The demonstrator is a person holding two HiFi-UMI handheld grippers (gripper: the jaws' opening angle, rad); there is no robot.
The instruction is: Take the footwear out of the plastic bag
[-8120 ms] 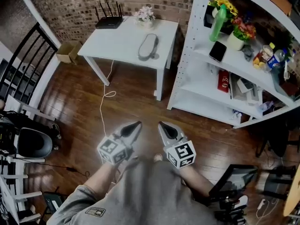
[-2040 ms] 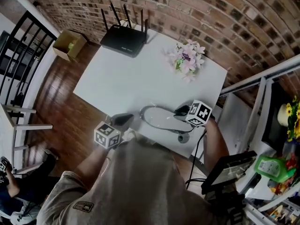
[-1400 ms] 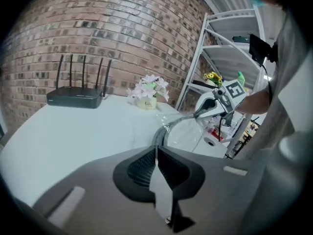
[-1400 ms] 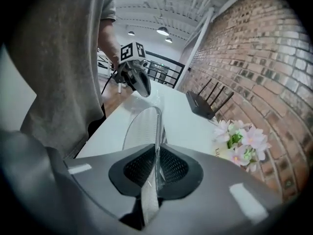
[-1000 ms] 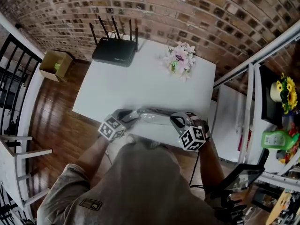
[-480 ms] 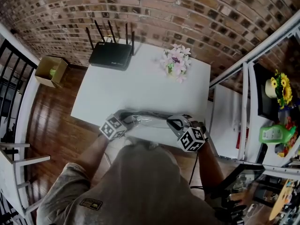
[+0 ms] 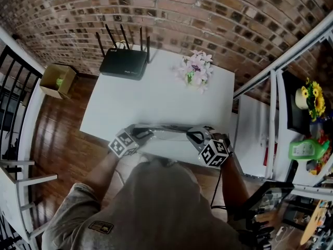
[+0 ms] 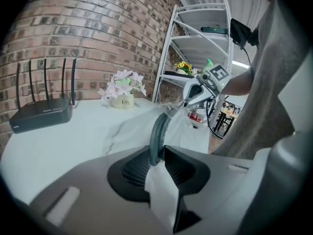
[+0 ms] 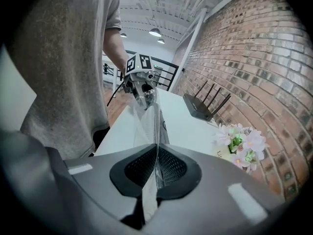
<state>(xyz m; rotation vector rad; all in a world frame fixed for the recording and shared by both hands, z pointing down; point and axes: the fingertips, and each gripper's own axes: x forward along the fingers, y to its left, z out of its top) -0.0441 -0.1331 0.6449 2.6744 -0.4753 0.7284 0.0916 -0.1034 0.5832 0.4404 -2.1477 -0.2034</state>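
A flat dark grey piece of footwear lies in a clear plastic bag near the front edge of the white table. My left gripper is at the left end. In the left gripper view its jaws have just been closing, and the left gripper now pinches the footwear's dark rim. My right gripper holds the other end. In the right gripper view the right gripper is shut on the thin bag film, which runs taut between the two.
A black router with several antennas and a pot of pink flowers stand at the table's back by the brick wall. White shelving rises at the right. A cardboard box sits on the wooden floor at the left.
Both grippers have kept their places at the two ends of the bag. The left jaws have drawn in onto the footwear's rim. The right jaws stay shut on the bag.
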